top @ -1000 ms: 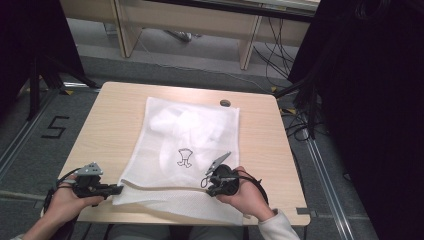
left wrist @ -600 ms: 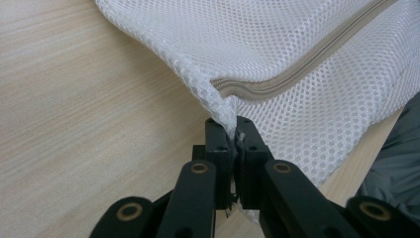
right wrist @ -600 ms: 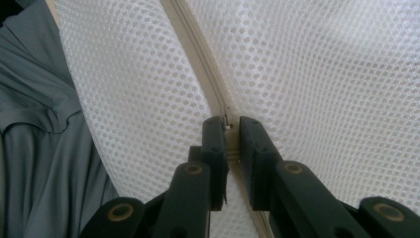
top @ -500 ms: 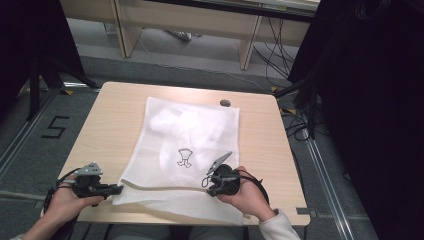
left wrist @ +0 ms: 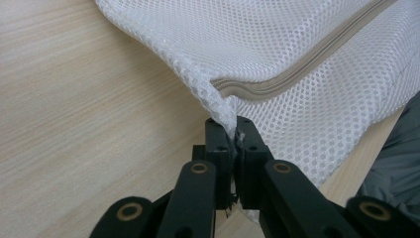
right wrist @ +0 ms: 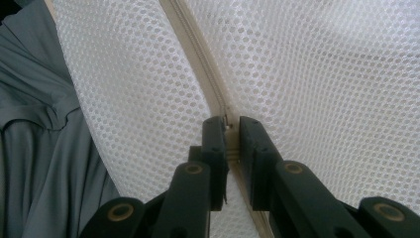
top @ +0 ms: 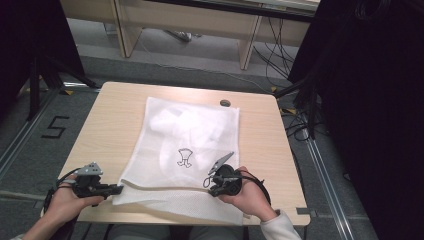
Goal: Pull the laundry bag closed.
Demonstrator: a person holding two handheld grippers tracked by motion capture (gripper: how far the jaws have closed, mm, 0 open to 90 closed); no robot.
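A white mesh laundry bag [top: 190, 145] lies flat on the wooden table [top: 115, 115], with a pale garment bearing a small black print [top: 185, 157] inside it. A beige zipper [top: 165, 187] runs along the bag's near edge. My left gripper [top: 119, 188] is shut on the bag's near-left corner. In the left gripper view the jaws pinch the mesh [left wrist: 277, 44] just below the zipper's end [left wrist: 307, 64], at the left gripper [left wrist: 235, 124]. My right gripper [top: 207, 184] is on the zipper farther right. It [right wrist: 229, 124] is shut on the zipper tape [right wrist: 198, 54].
A round cable hole [top: 225, 103] sits at the table's far edge. Desk legs and cables stand on the floor beyond. The near strip of the bag overhangs the table's front edge above the person's grey clothing [right wrist: 39, 124].
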